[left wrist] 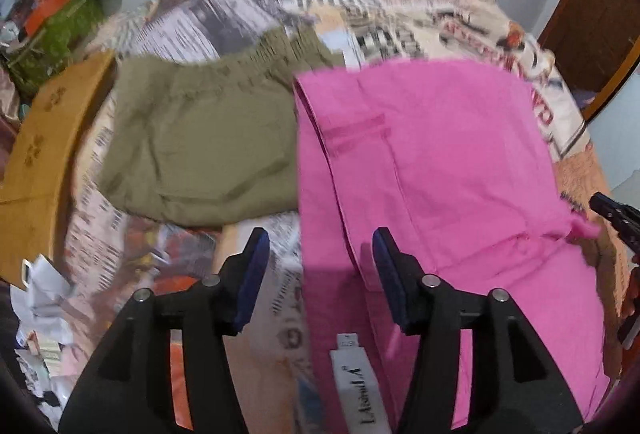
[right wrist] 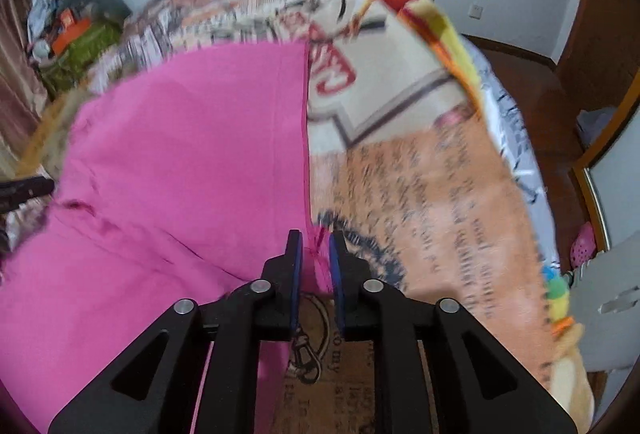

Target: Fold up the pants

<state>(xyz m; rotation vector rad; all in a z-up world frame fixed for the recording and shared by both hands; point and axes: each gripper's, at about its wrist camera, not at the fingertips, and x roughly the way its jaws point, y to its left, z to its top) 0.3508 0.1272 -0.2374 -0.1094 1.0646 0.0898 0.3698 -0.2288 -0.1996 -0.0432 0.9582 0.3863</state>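
Pink pants (left wrist: 432, 169), on bed (right wrist: 420, 193), fold part done.
Your right gripper (right wrist: 314, 254) fingers nearly shut on a pink corner, lower centre; left gripper (left wrist: 320, 254) fingers wide, empty. Olive garment (left wrist: 200, 137) upper left already folded.

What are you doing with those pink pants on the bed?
A person is folding the pink pants on a patterned bedspread, with a gripper in each hand. The right gripper pinches the pants' edge. The left gripper is open above their other edge, holding nothing. Olive green pants lie already folded beside them.
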